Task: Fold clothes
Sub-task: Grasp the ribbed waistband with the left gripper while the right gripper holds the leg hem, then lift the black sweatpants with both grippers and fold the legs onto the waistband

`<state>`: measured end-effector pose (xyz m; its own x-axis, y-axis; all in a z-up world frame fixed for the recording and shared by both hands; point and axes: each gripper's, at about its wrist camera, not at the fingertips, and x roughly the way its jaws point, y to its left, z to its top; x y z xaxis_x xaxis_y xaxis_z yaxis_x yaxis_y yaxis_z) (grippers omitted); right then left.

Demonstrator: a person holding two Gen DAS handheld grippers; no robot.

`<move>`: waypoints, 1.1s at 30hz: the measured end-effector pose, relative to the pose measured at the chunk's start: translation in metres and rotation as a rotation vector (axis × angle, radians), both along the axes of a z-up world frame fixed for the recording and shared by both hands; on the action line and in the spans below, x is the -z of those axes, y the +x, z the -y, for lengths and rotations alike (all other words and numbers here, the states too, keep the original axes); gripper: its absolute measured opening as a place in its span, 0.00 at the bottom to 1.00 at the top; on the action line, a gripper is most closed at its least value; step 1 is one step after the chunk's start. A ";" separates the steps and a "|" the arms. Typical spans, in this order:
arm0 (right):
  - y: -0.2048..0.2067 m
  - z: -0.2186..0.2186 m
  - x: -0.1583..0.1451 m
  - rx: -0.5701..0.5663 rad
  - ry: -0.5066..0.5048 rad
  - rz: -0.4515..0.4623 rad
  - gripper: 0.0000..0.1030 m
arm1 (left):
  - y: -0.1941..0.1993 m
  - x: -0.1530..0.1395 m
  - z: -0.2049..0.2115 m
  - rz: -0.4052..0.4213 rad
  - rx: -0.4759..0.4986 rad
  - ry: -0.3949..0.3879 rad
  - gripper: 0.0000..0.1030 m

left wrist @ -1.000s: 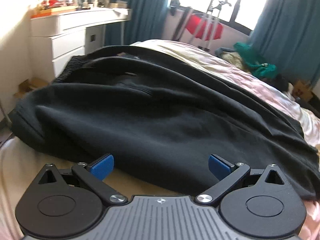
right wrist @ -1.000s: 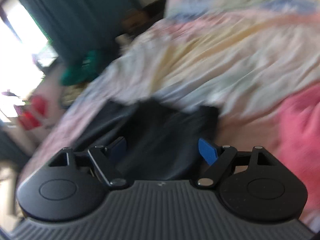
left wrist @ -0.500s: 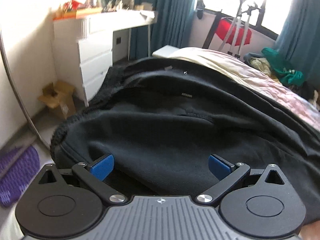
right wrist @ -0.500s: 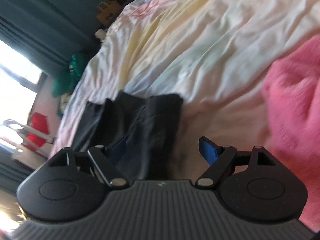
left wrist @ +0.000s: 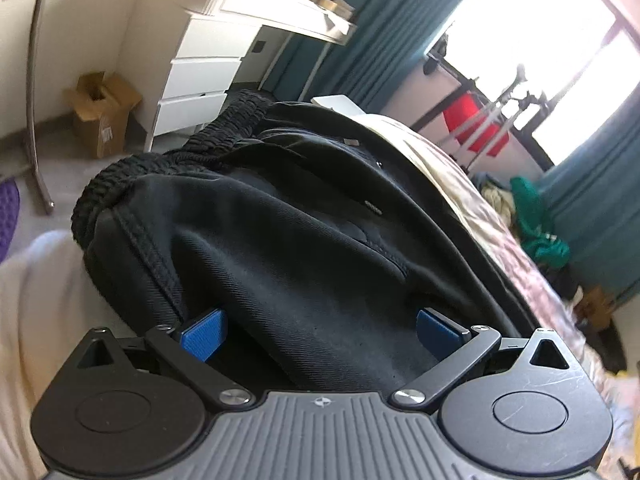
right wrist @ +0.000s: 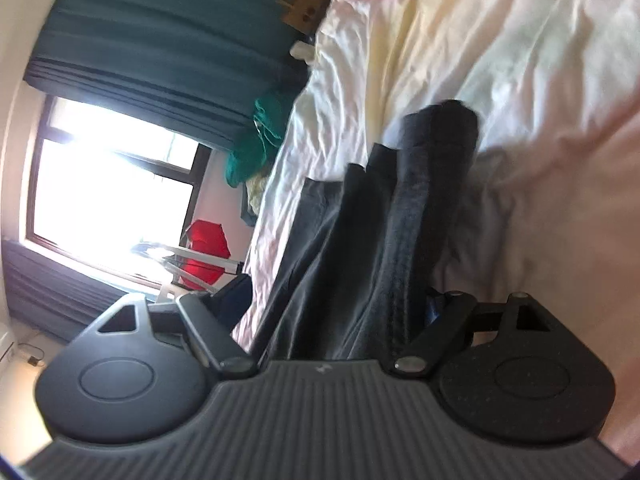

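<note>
A pair of black trousers (left wrist: 312, 240) lies along the bed, its ribbed elastic waistband (left wrist: 168, 160) at the near left end. My left gripper (left wrist: 320, 332) is open, with the waist-end cloth lying between its blue pads (left wrist: 202, 334). In the right wrist view the trouser legs (right wrist: 360, 248) run away over the pale sheet (right wrist: 520, 60) to the cuffs (right wrist: 440, 120). My right gripper (right wrist: 332, 304) is open, with the leg cloth lying between its fingers; its blue pads are mostly hidden by the cloth.
A white chest of drawers and desk (left wrist: 208, 68) stand beyond the bed's left edge, with a cardboard box (left wrist: 102, 112) on the floor. Teal curtains (left wrist: 380, 40), a window and a red item on a rack (left wrist: 476, 128) lie behind. Green clothes (left wrist: 536, 220) sit at the far side.
My left gripper moved in and tilted until the waist cloth lay between its pads. My right gripper rolled and moved in over the trouser legs. Both stayed open.
</note>
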<state>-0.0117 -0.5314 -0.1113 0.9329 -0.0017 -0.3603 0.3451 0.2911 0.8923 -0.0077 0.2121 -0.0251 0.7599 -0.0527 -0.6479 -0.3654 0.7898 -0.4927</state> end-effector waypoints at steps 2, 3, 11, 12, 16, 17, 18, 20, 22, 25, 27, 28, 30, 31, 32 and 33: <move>0.001 -0.001 0.001 0.004 -0.007 -0.049 0.81 | -0.003 0.000 -0.003 0.010 -0.020 -0.014 0.99; 0.001 0.000 0.003 0.008 -0.010 -0.071 0.81 | -0.006 0.000 -0.005 0.016 -0.030 -0.030 0.99; 0.007 0.004 0.021 0.016 -0.048 -0.261 0.64 | -0.024 0.003 -0.022 0.010 -0.104 -0.145 1.00; 0.007 0.005 0.024 0.023 -0.035 -0.263 0.62 | -0.024 0.003 -0.025 0.008 -0.105 -0.156 1.00; 0.003 0.007 0.023 0.086 -0.070 -0.268 0.32 | -0.032 0.006 -0.035 0.019 -0.143 -0.235 0.99; 0.001 0.006 0.021 0.094 -0.085 -0.265 0.18 | -0.036 0.007 -0.038 0.025 -0.156 -0.249 0.99; -0.001 0.005 0.019 0.102 -0.101 -0.263 0.15 | -0.039 0.007 -0.040 0.031 -0.172 -0.258 0.99; -0.002 0.001 0.009 0.101 -0.157 -0.229 0.12 | -0.047 0.008 -0.045 0.040 -0.215 -0.282 0.97; 0.001 -0.003 -0.003 0.113 -0.228 -0.195 0.11 | -0.055 0.011 -0.055 0.053 -0.266 -0.334 0.97; 0.001 -0.013 -0.019 0.143 -0.302 -0.150 0.10 | -0.064 0.014 -0.066 0.026 -0.357 -0.338 0.98; 0.003 -0.015 -0.024 0.157 -0.323 -0.154 0.10 | -0.068 0.016 -0.071 0.010 -0.410 -0.348 0.98; 0.004 -0.016 -0.026 0.164 -0.332 -0.159 0.10 | -0.070 0.018 -0.074 0.016 -0.419 -0.365 0.98; 0.010 -0.016 -0.027 0.162 -0.369 -0.194 0.10 | -0.066 0.023 -0.078 0.015 -0.414 -0.387 0.97; 0.013 -0.017 -0.026 0.160 -0.383 -0.214 0.10 | -0.060 0.027 -0.079 -0.006 -0.402 -0.396 0.94; 0.016 -0.017 -0.026 0.159 -0.396 -0.234 0.10 | -0.055 0.030 -0.080 -0.026 -0.390 -0.406 0.90; 0.018 -0.018 -0.024 0.160 -0.400 -0.248 0.10 | -0.050 0.034 -0.080 -0.044 -0.376 -0.415 0.79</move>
<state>0.0060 -0.5136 -0.0873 0.7961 -0.3210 -0.5129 0.6008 0.5201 0.6070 -0.0575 0.2918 -0.0591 0.7481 -0.0402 -0.6624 -0.6119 0.3443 -0.7120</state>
